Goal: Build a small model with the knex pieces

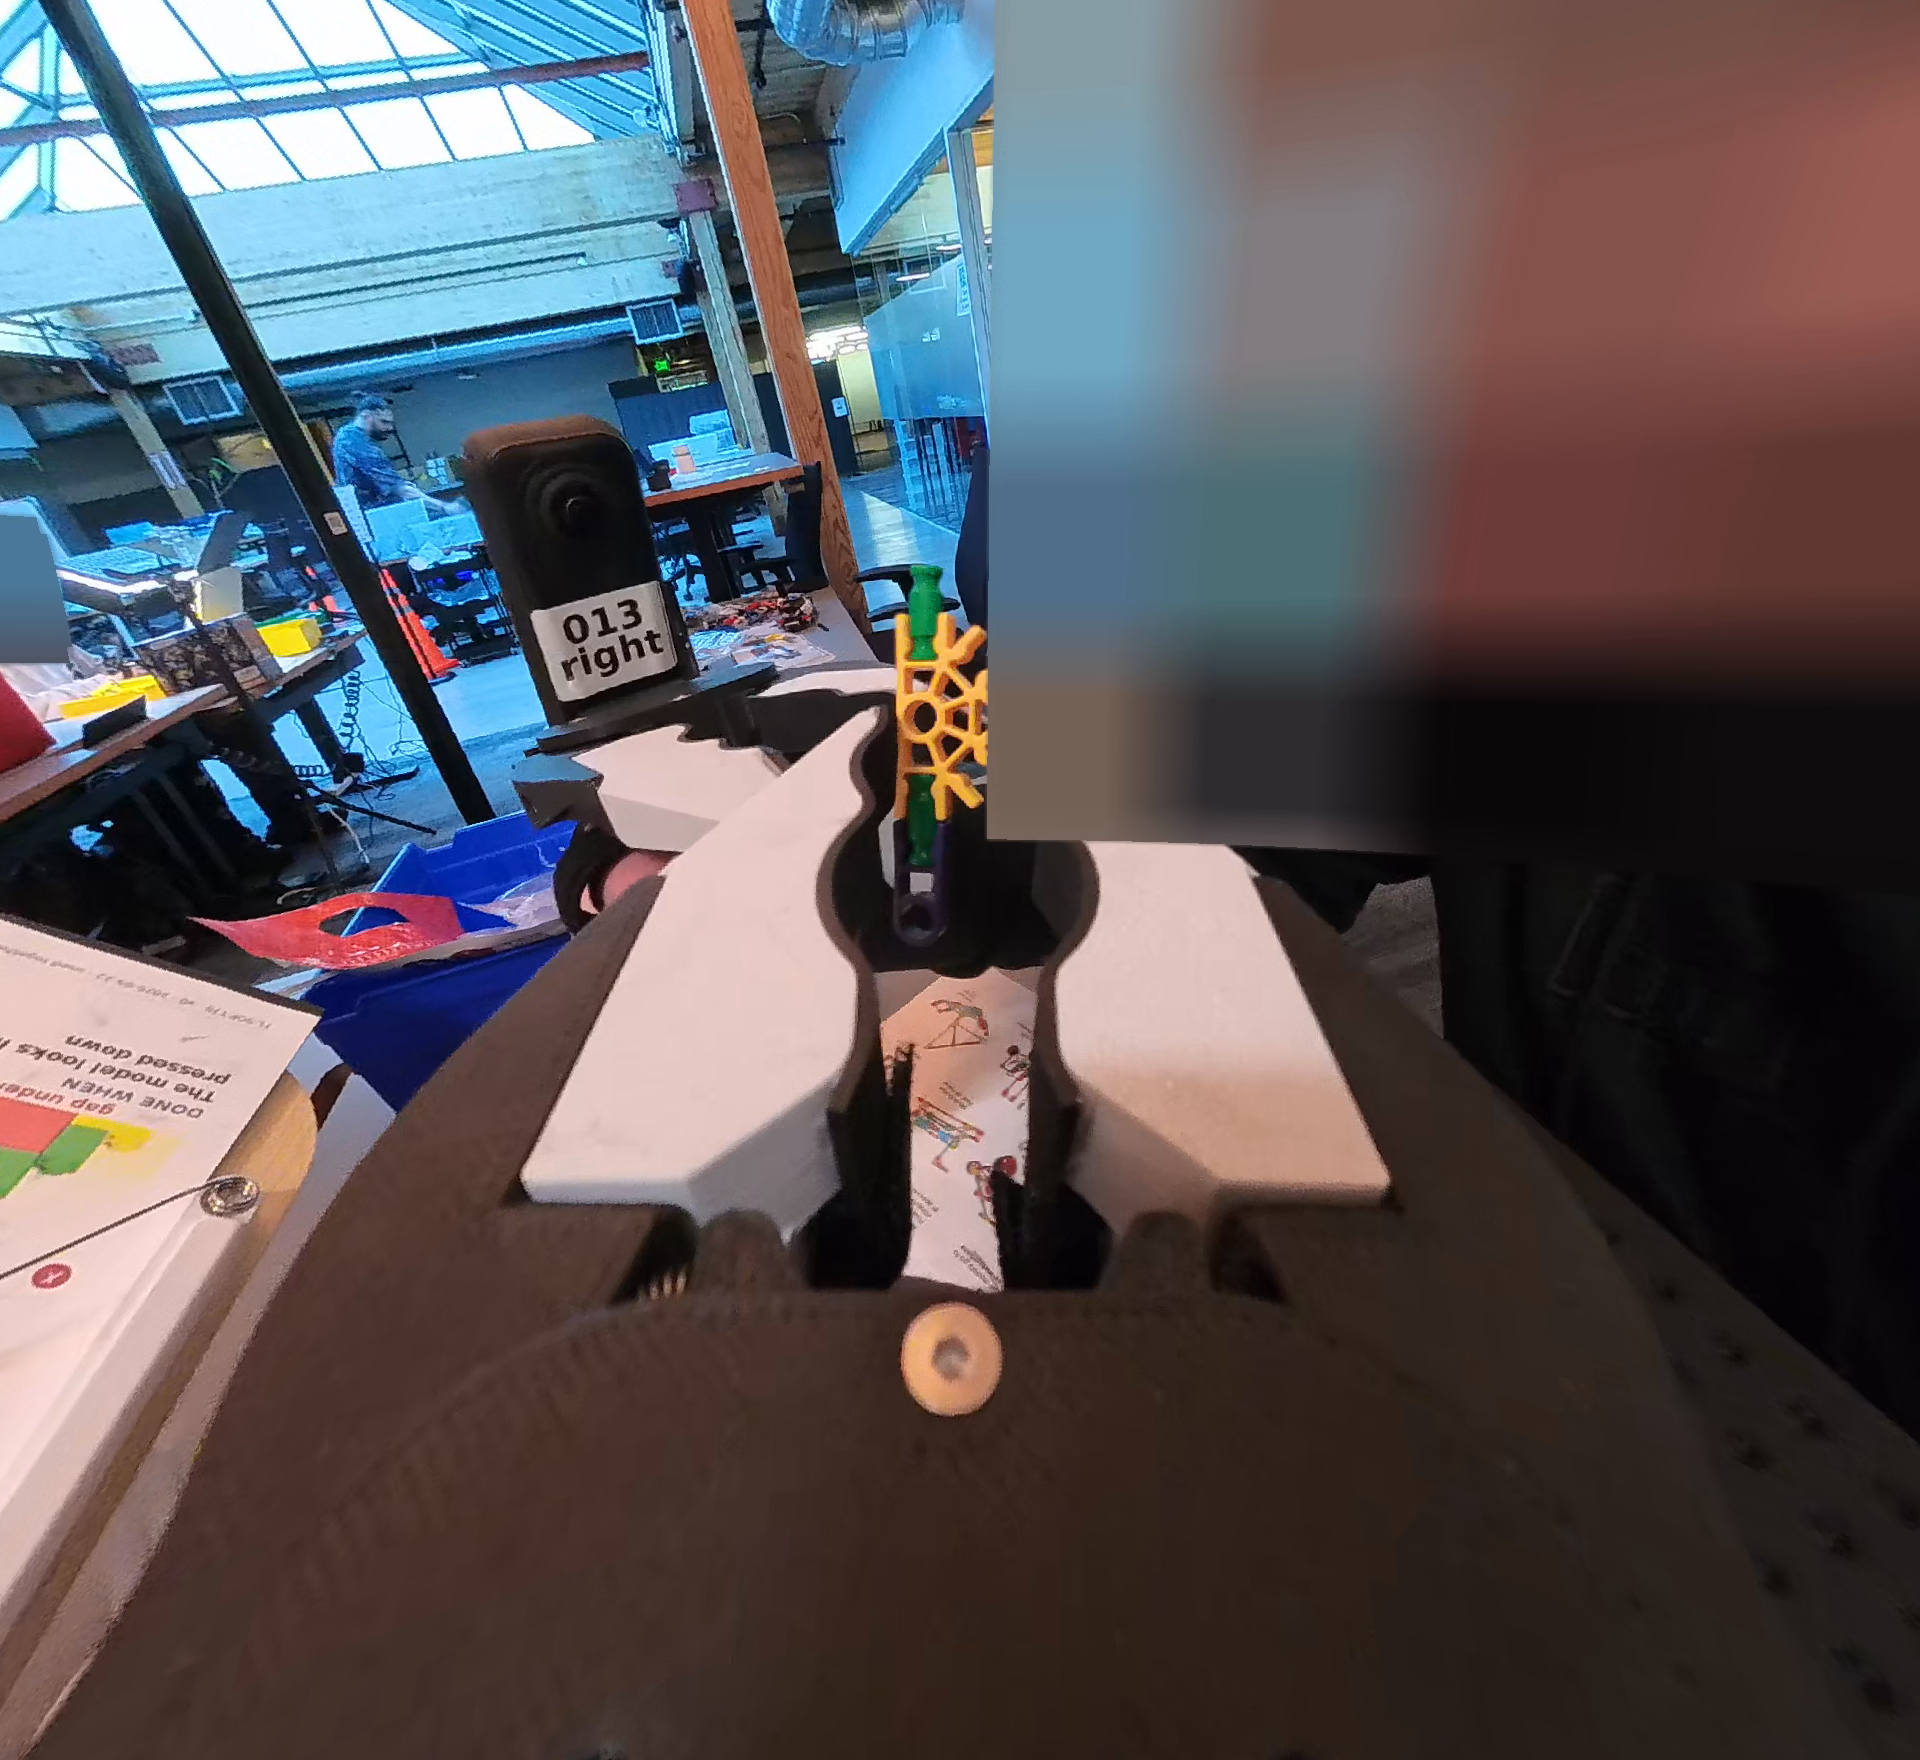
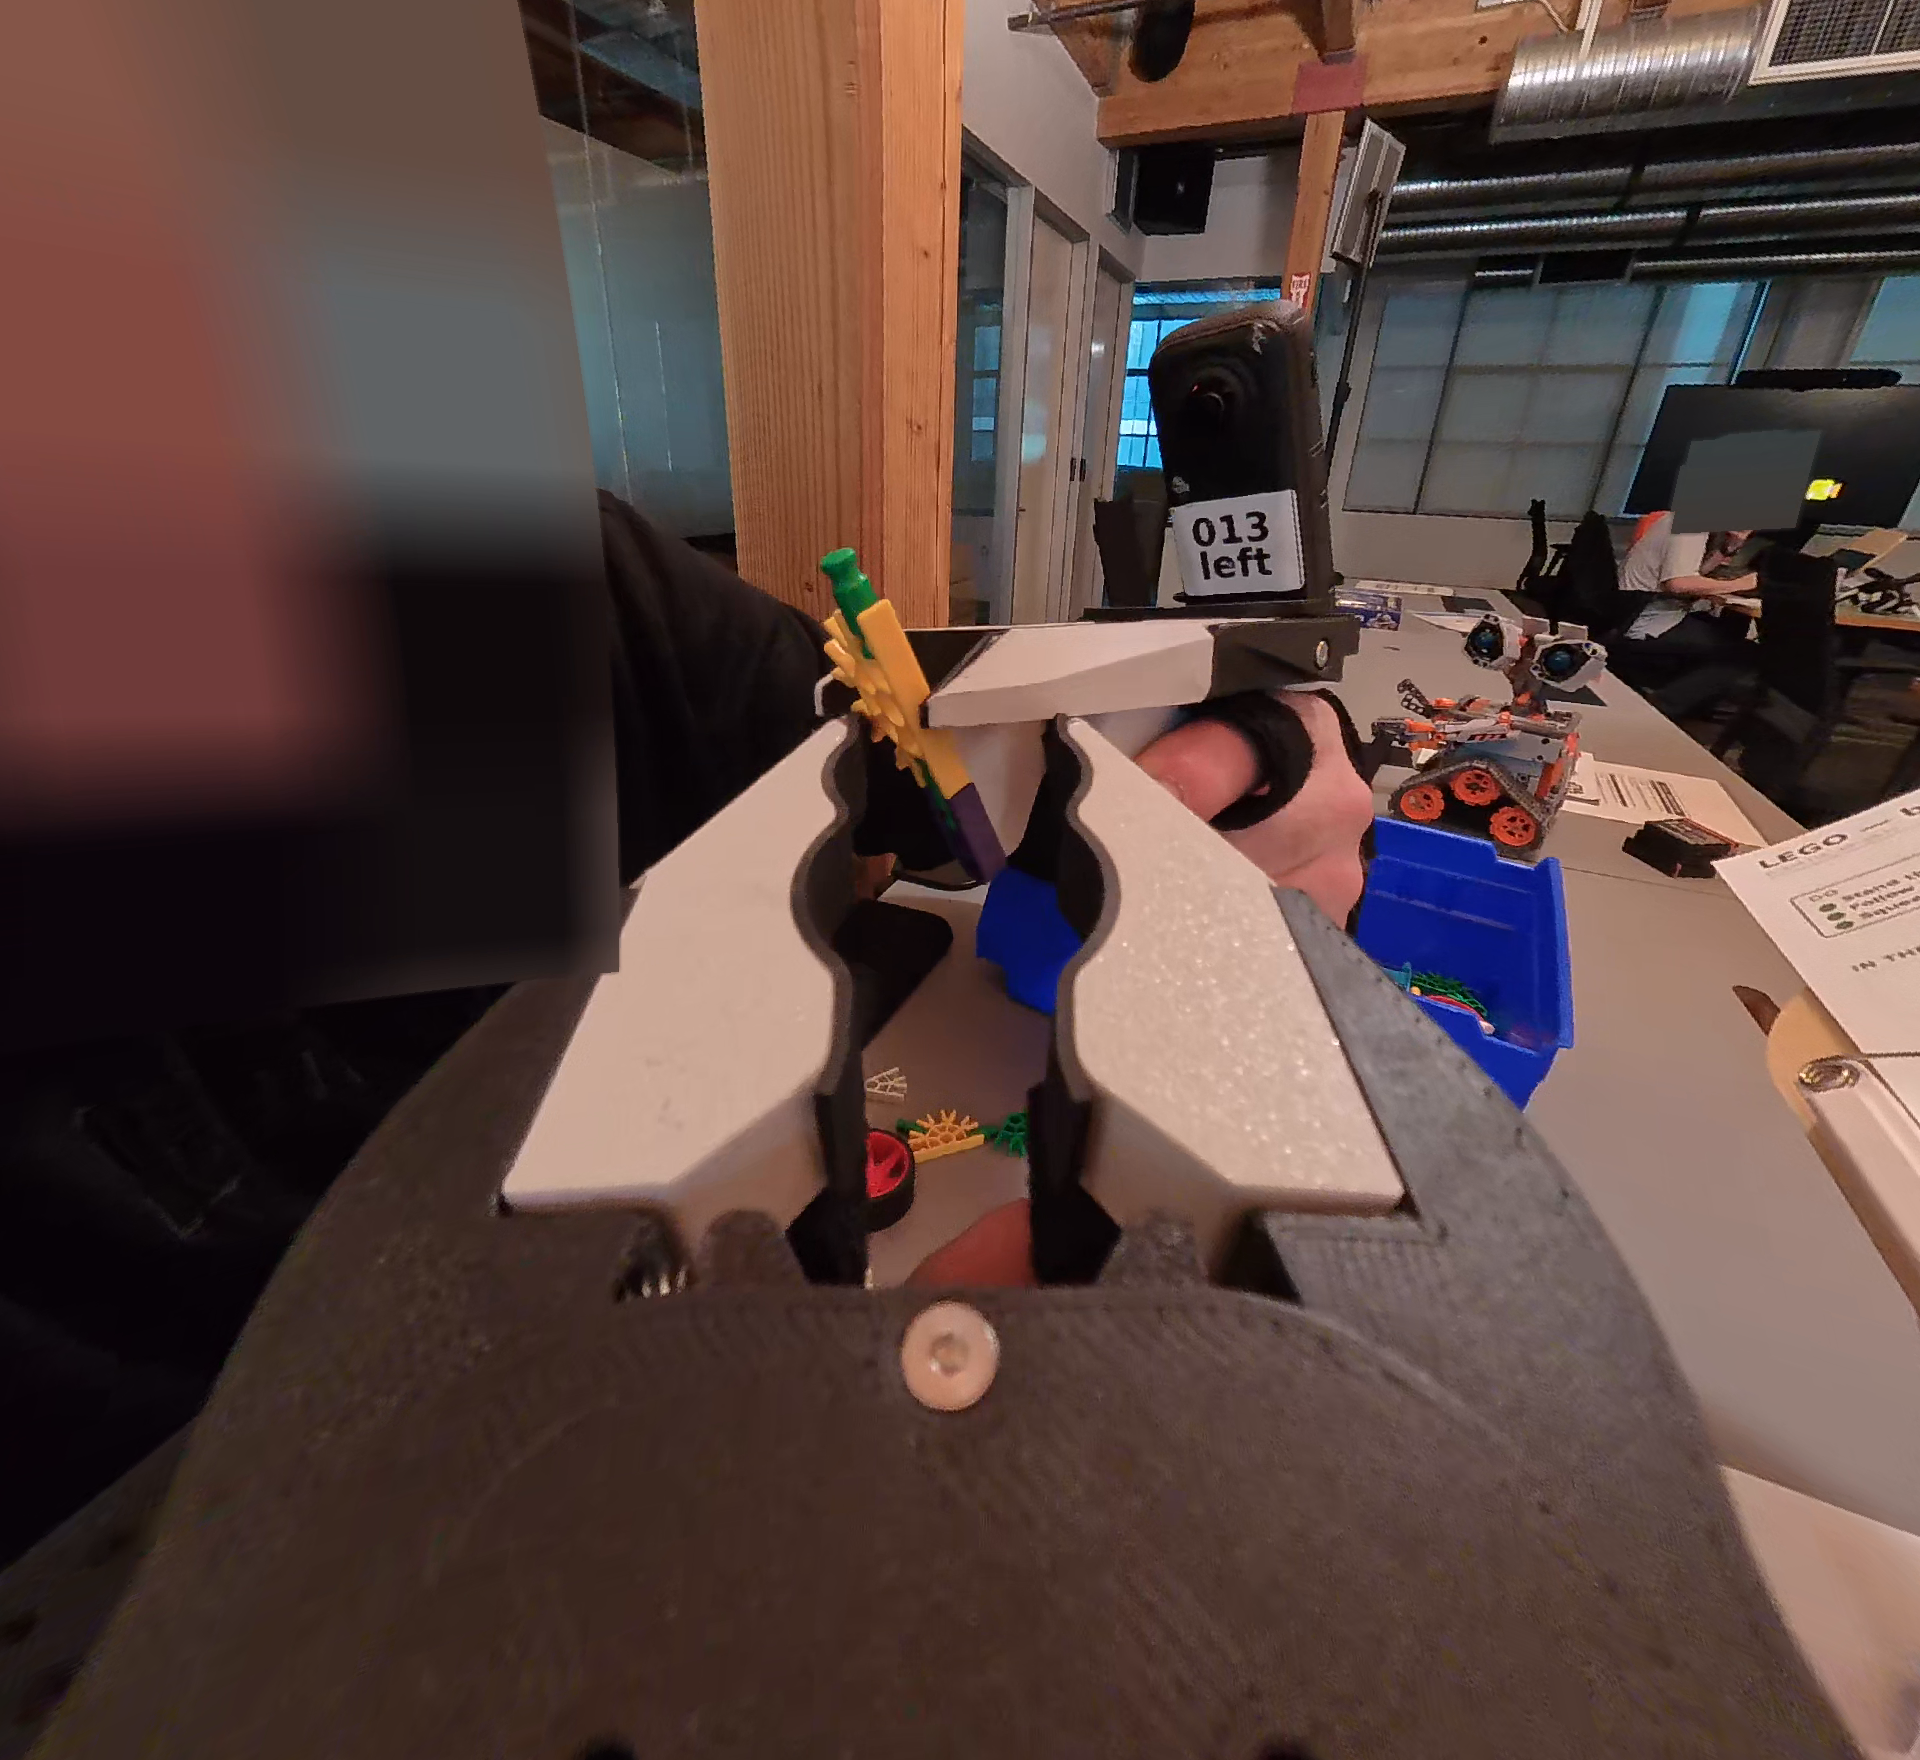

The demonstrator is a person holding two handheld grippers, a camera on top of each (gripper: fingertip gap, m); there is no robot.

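Observation:
A small toy assembly [image 1: 928, 734] is held in the air: a green rod through a yellow spoked connector, with a purple connector at its lower end. My left gripper [image 1: 935, 744] is shut on the yellow connector; a blur patch hides its right fingertip. In the right wrist view the left gripper [image 2: 914, 702] comes in level from the right, with the assembly [image 2: 899, 671] tilted at its tip. My right gripper [image 2: 956, 739] is open, its fingers on either side of the purple end [image 2: 977, 832] without touching it. The right gripper's camera [image 1: 566, 547] shows just beyond.
A blue bin [image 2: 1475, 921] of loose pieces stands behind the grippers and also shows in the left wrist view [image 1: 447, 972]. A red wheel [image 2: 888, 1175] and small connectors [image 2: 940, 1134] lie on the grey table. A tracked toy robot [image 2: 1486, 754], instruction sheets [image 1: 104, 1139] and a wooden post [image 2: 831, 204] are nearby.

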